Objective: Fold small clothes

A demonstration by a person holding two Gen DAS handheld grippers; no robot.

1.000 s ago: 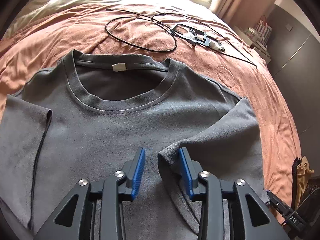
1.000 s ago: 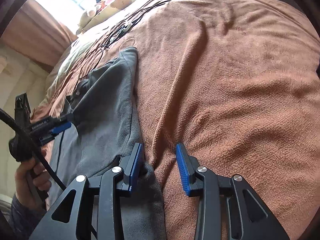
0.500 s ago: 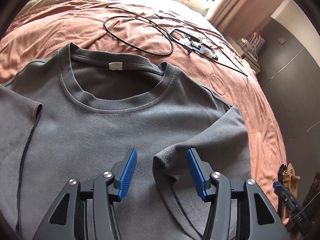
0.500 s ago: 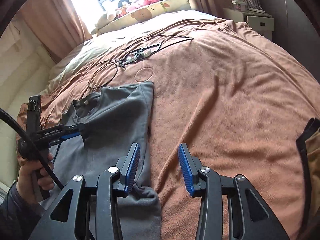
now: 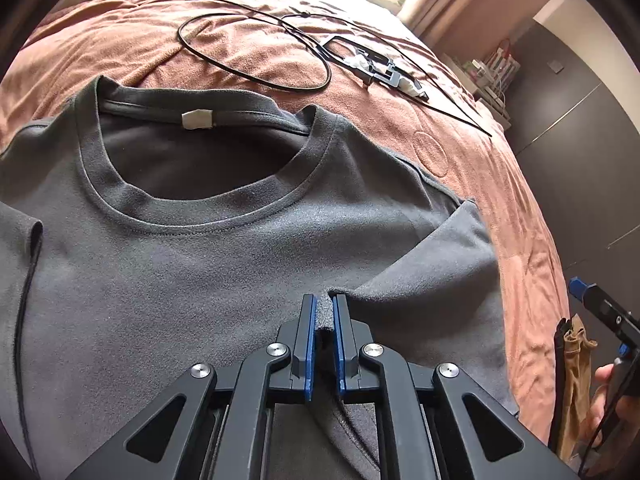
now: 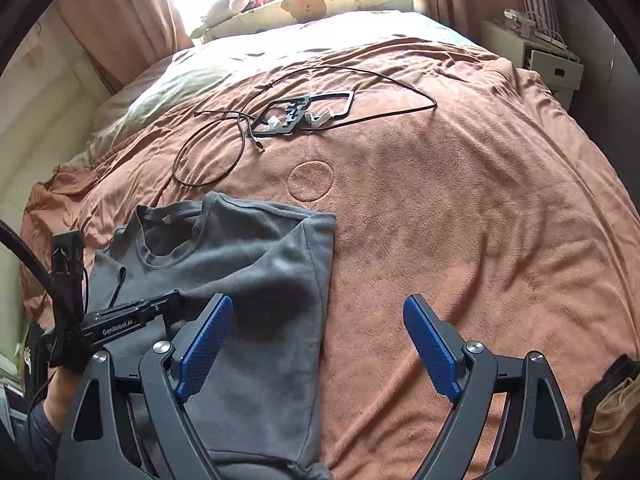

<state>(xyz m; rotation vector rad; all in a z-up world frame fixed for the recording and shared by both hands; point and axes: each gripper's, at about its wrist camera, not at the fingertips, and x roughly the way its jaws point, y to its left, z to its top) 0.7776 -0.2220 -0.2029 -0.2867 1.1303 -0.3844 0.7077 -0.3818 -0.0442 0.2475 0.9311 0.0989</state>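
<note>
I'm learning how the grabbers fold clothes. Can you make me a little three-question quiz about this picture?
1. True or false: the left gripper is pinching the grey T-shirt.
2. Is the right gripper open or shut?
3. What lies on the brown blanket beyond the shirt: A) black cable, B) a shoe, C) a book?

Key: 1 true; 2 open; 3 A.
</note>
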